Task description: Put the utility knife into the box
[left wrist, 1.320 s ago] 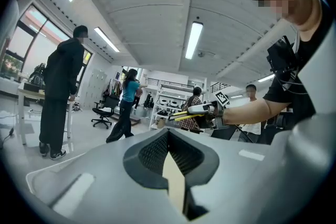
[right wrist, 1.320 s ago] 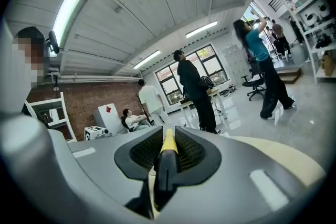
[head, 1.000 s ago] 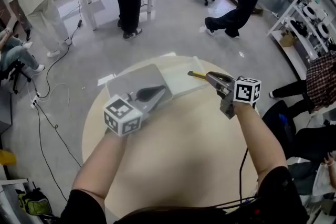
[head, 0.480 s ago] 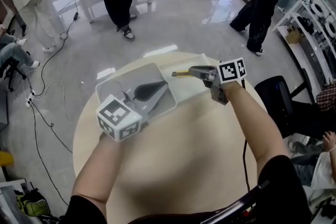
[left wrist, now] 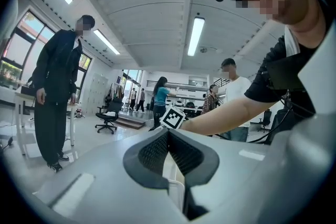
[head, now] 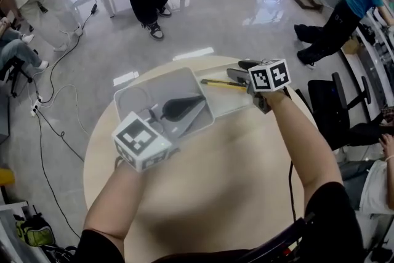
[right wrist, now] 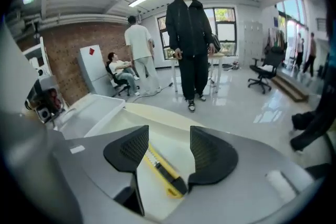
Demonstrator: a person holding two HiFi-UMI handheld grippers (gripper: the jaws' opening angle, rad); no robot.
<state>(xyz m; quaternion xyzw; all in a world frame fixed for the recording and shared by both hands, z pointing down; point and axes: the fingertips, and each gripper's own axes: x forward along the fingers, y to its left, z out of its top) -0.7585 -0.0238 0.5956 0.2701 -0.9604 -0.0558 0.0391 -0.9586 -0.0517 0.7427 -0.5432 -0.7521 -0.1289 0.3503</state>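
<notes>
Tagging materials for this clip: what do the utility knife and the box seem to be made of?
Utility knife: likely plastic, smooth yellow body with a black end; the pale strip along it may be metal.
Box: probably frosted translucent plastic, judging by its milky, thin walls.

The left forearm [head: 117, 194] and right forearm [head: 298, 145] reach up from the bottom edge. The left claw [head: 180, 109], left of centre, points level with its tips together. The right claw [head: 240, 69], upper right of centre, tilts downward. It has just been opening, and a knife [right wrist: 164, 168] lies ungripped between its spread pads.
</notes>
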